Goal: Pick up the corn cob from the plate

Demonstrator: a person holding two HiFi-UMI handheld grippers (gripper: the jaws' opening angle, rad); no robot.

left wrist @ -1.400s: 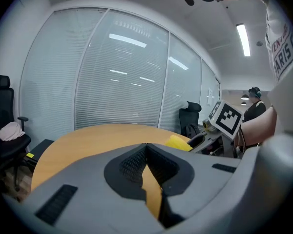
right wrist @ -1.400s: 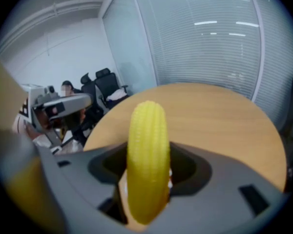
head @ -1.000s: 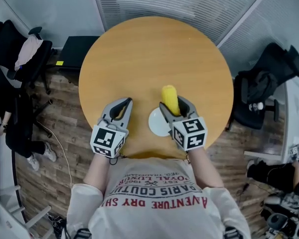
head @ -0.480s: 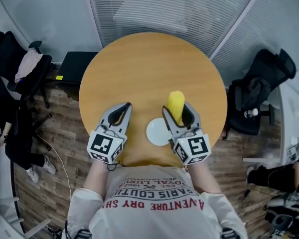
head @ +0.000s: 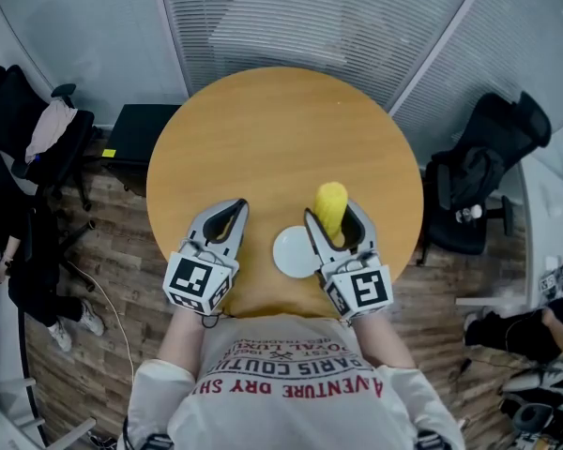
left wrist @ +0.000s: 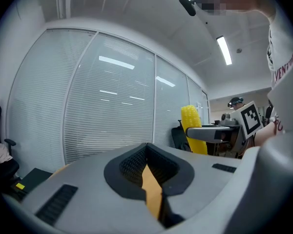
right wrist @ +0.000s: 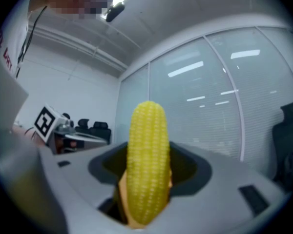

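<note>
Corn cob (head: 331, 198) looks stiff, light, bumpy, prob. grippy; R gripper (head: 335, 221) clamps its lower half; L gripper (head: 227, 217) jaws together, empty.

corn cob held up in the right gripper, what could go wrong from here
1. The corn cob is clamped near its lower end by the right gripper. Most of it sticks out past the jaws, so it may pivot or slip out.
2. The white plate lies toward the near edge of the table, right beside that gripper. A low swing could knock it off.
</note>
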